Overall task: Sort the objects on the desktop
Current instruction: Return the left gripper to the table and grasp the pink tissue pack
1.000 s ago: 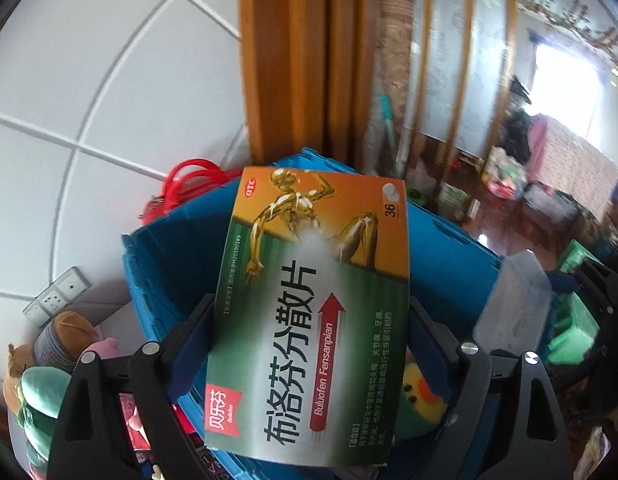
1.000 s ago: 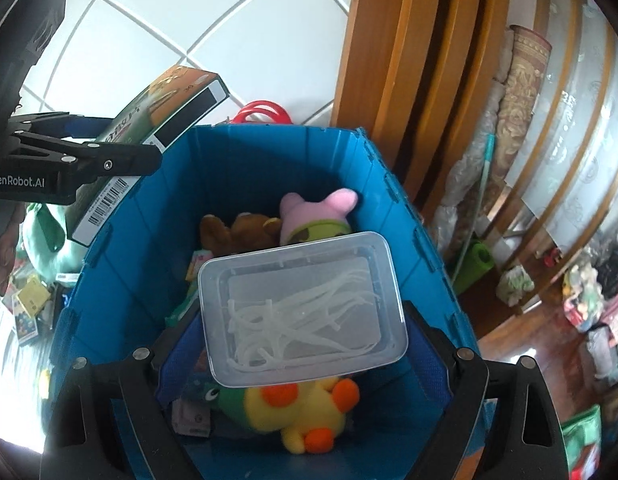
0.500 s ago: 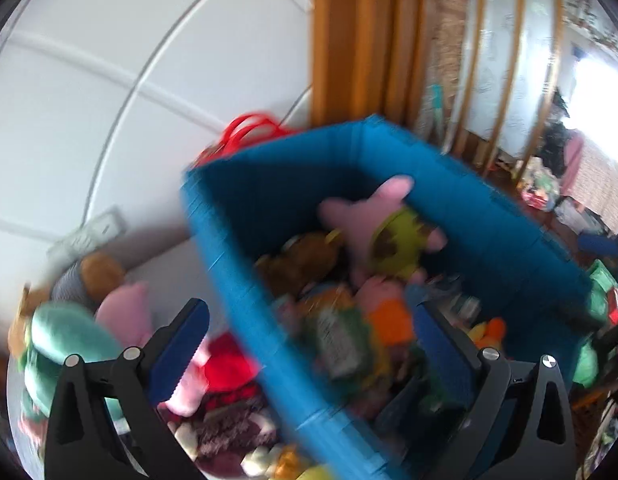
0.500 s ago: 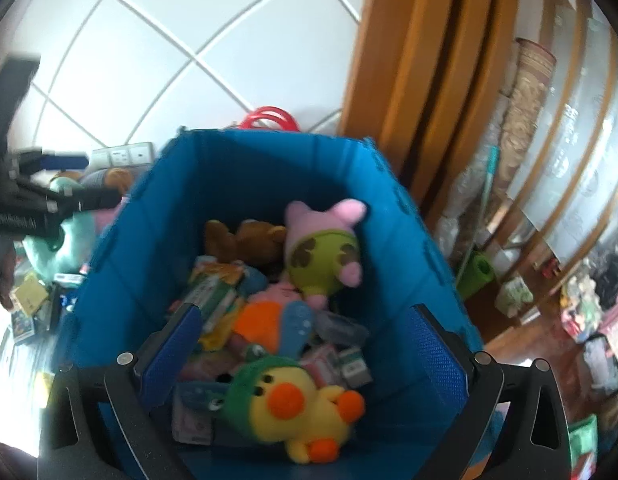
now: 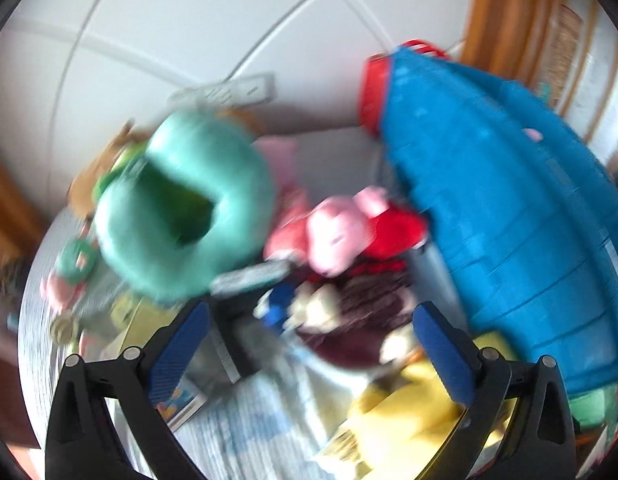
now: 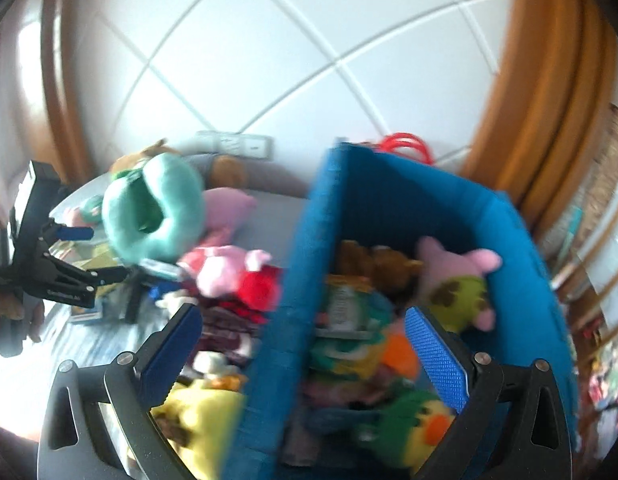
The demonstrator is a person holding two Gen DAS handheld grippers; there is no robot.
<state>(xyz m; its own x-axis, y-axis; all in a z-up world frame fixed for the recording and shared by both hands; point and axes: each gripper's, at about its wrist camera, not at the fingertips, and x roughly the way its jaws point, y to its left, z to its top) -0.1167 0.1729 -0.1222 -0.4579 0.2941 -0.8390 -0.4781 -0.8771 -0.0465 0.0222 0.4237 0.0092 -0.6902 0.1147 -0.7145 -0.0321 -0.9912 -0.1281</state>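
Standing wide apart with nothing between its blue pads, the left gripper (image 5: 309,344) fills the lower edge of its own blurred view, above a heap of toys on the pale table (image 5: 41,344). Just past its fingertips lie a dark patterned cloth (image 5: 361,320) and a pink plush pig (image 5: 341,232); a teal ring cushion (image 5: 181,208) takes the centre left, and a yellow plush (image 5: 409,404) sits low between the fingers. The blue bin (image 5: 509,216) rises along the right side, its outer wall close beside the right-hand finger, so free room lies mostly toward the left of the frame.

The right gripper (image 6: 305,344) is likewise wide and empty in its own view. Its fingers straddle the bin's near wall (image 6: 285,320): the left-hand finger hangs over the table-side clutter, the right-hand one over the bin's interior. Inside the bin sit a pink-and-green plush (image 6: 457,280), a brown plush (image 6: 377,264), a green box (image 6: 345,308) and a green-hooded duck (image 6: 413,424). At the left edge of this view the other gripper shows, held in a hand (image 6: 13,316). White tiled wall (image 6: 269,60) fills the top of the frame.
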